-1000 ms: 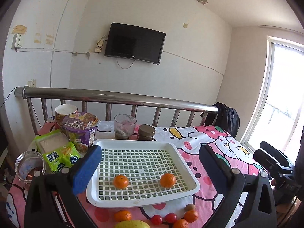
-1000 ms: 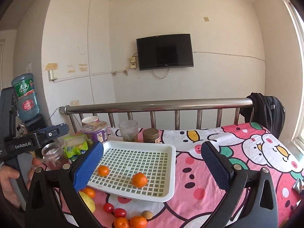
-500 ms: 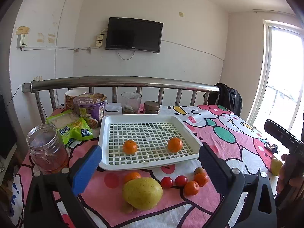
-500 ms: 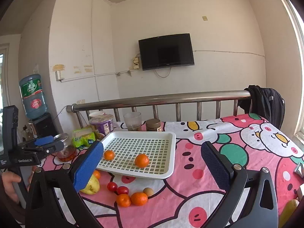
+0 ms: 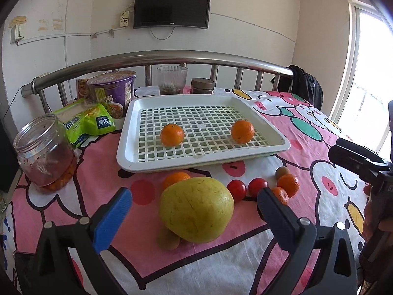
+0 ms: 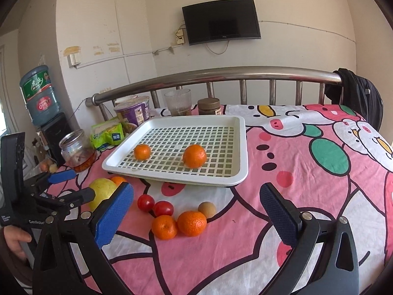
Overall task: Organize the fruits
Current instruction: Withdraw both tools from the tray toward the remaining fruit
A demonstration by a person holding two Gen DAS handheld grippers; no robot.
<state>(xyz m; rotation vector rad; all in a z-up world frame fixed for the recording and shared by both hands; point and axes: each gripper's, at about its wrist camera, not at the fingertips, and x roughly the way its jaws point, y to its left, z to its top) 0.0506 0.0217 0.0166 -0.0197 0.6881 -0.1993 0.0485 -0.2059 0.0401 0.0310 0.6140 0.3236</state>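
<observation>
A white slotted tray (image 5: pixel 127 157) (image 6: pixel 242 147) holds two tangerines (image 5: pixel 172 134) (image 6: pixel 194 155). In front of it on the pink cloth lie a large yellow pomelo (image 5: pixel 196 209) (image 6: pixel 102 191), two cherry tomatoes (image 5: pixel 236 189) (image 6: pixel 163 208), loose tangerines (image 5: pixel 289 184) (image 6: pixel 191 223), a brown round fruit (image 6: pixel 206 209) and a kiwi (image 5: pixel 168 241). My left gripper (image 5: pixel 194 211) is open, its fingers either side of the pomelo without touching it. My right gripper (image 6: pixel 196 211) is open and empty above the loose tangerines.
A glass jar (image 5: pixel 44 152), green snack packs (image 5: pixel 86 121), purple noodle cups (image 5: pixel 111 93), a ribbed glass (image 5: pixel 172 80) and a brown-lidded jar (image 5: pixel 202 86) stand left of and behind the tray. A steel rail (image 5: pixel 172 57) runs along the back edge.
Both grippers have come down and forward toward the loose fruit. The pomelo now sits between my left fingers. Both stay open.
</observation>
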